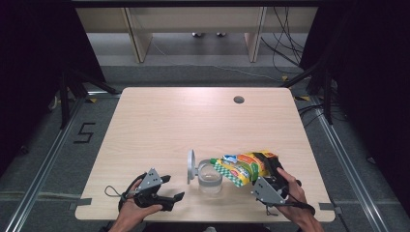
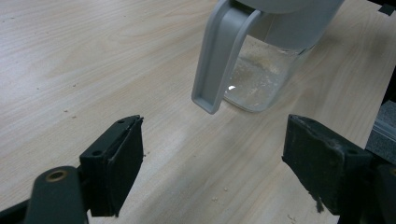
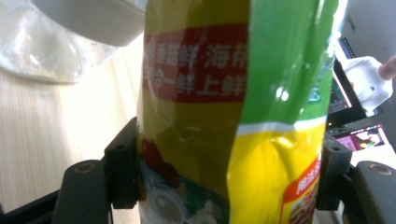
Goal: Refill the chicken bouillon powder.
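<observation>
The right gripper [image 1: 269, 170] held a yellow and green bag [image 1: 244, 166] between its jaws, the pads pressed against both sides of it. In the right gripper view the bag [image 3: 233, 116] rose straight up from between the jaws, with a red band of print across it. The bag lay tipped over ahead of that gripper, its far end reaching over the open mouth of a clear jar [image 1: 210, 177] that stood just beyond the jaws on the table [image 1: 193, 121]. The jar's round grey lid [image 1: 191, 166] stood flipped up on the side away from the right gripper.

The left gripper [image 1: 175, 187] held nothing; its jaws stood wide apart with only bare wood between them. It rested low over the table, pointed towards the jar, which stood a little ahead of it and apart from its pads. In the left gripper view the jar [image 2: 266, 79] showed a thin layer of pale powder at the bottom, and a grey handle [image 2: 219, 60] hung down its near side.
</observation>
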The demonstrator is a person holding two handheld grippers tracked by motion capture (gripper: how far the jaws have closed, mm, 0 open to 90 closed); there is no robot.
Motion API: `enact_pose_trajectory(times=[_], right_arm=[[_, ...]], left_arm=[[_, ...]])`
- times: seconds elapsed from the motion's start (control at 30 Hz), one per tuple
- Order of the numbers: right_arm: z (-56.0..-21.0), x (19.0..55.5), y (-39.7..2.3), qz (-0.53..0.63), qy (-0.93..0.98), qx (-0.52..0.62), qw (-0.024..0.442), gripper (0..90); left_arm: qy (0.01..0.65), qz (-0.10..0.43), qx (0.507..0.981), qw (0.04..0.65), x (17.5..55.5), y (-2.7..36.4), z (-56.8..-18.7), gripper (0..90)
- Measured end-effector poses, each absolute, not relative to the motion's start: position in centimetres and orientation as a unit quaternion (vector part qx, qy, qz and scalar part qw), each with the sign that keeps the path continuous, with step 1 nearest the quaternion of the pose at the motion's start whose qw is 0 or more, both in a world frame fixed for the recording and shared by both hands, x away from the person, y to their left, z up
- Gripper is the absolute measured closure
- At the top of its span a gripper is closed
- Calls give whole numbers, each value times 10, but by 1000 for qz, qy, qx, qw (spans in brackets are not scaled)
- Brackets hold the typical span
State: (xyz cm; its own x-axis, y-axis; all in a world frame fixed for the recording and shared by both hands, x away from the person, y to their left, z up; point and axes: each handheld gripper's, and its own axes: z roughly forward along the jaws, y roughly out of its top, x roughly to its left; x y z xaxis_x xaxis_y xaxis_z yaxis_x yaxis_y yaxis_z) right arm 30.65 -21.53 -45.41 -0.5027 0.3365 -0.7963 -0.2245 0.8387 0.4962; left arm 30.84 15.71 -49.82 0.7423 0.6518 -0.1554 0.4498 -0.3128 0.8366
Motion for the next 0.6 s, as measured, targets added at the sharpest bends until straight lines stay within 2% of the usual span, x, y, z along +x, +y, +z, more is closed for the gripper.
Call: enact_pose_trajectory(times=[0.53, 0.6], right_arm=[[-455, 303, -206, 202, 814, -30, 544, 308], [-450, 304, -204, 170, 811, -80, 554, 309]], left_arm=[[334, 116, 811, 465, 310, 159, -498, 196], [345, 110, 802, 475, 309, 157, -498, 196]])
